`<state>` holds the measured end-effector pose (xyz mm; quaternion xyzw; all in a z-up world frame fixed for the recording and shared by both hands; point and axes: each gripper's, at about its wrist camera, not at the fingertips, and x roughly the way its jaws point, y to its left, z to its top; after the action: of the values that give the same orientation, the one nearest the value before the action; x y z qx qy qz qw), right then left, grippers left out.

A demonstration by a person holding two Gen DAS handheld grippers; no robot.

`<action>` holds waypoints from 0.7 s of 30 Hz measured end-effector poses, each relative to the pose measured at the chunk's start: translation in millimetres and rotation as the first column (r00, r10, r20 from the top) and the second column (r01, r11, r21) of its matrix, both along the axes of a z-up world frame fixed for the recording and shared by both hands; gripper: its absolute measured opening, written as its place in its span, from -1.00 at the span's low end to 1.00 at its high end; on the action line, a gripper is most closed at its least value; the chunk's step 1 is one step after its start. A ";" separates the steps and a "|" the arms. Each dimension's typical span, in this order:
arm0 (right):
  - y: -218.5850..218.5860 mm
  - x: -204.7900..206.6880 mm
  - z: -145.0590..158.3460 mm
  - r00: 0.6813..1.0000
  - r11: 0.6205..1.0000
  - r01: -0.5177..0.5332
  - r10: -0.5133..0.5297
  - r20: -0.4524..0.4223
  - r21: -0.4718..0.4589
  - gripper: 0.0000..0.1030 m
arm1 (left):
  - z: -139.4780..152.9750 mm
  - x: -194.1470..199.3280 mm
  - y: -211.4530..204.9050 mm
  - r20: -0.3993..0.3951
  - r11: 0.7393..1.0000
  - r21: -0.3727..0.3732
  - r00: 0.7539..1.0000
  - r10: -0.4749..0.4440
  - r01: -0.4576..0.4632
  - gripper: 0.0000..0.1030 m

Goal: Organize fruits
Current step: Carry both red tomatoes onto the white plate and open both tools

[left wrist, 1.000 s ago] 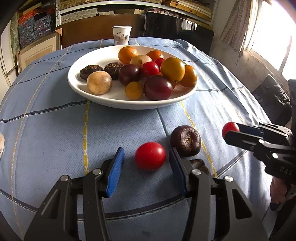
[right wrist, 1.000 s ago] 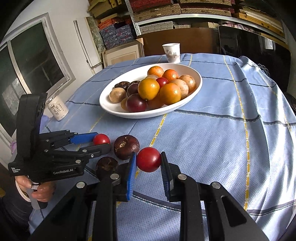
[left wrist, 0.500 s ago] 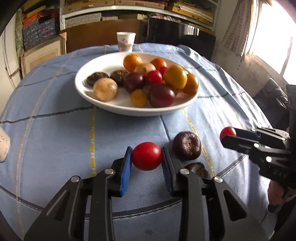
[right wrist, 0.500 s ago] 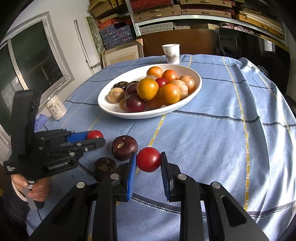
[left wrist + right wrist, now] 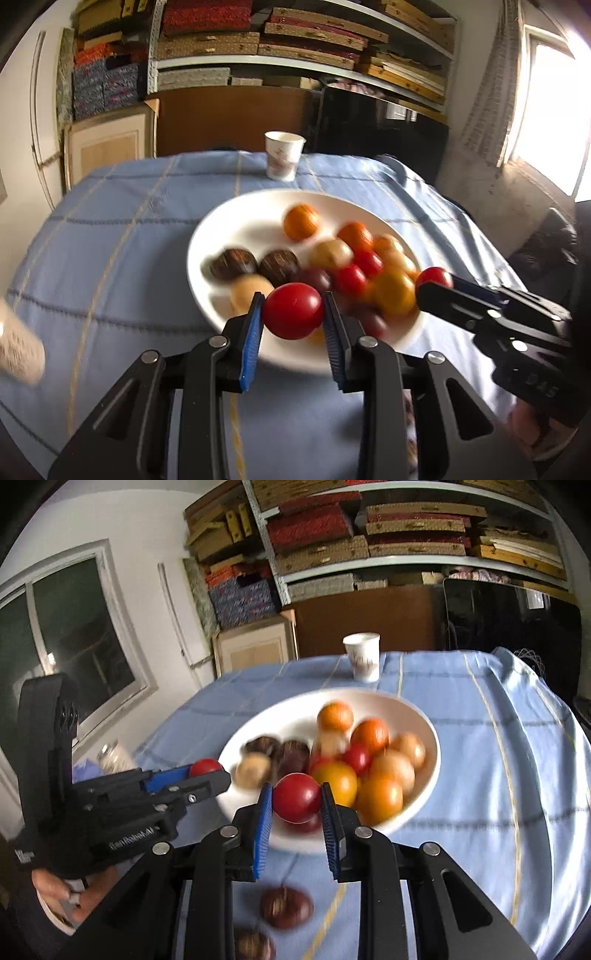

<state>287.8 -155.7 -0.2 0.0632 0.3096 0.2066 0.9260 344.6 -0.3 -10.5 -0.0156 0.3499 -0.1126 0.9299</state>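
Note:
My left gripper is shut on a red tomato, held in the air over the near rim of the white plate. My right gripper is shut on a second red tomato, also raised at the plate's near edge. Each gripper shows in the other's view with its tomato: the right gripper and the left gripper. The plate holds several orange, yellow, red, purple and brown fruits. Two dark brown fruits lie on the blue cloth below the right gripper.
A paper cup stands behind the plate on the blue checked tablecloth. A pale jar sits at the table's left side. Shelves of boxes and a brown cabinet stand behind the table. A person's hand holds the left gripper.
The left jaws closed on the red tomato. Both grippers then rose from the cloth and moved forward to the plate's near rim, each carrying its tomato.

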 end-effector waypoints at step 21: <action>-13.8 -9.2 15.0 0.999 0.997 0.023 -0.025 0.027 0.070 -0.04 | 19.4 -24.6 15.6 0.085 0.976 0.086 0.978 0.192 -0.199 0.83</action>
<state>278.6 -169.6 14.8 0.0963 0.2887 0.2071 0.9298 320.1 15.3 8.9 -0.0019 0.3158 -0.0044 0.9488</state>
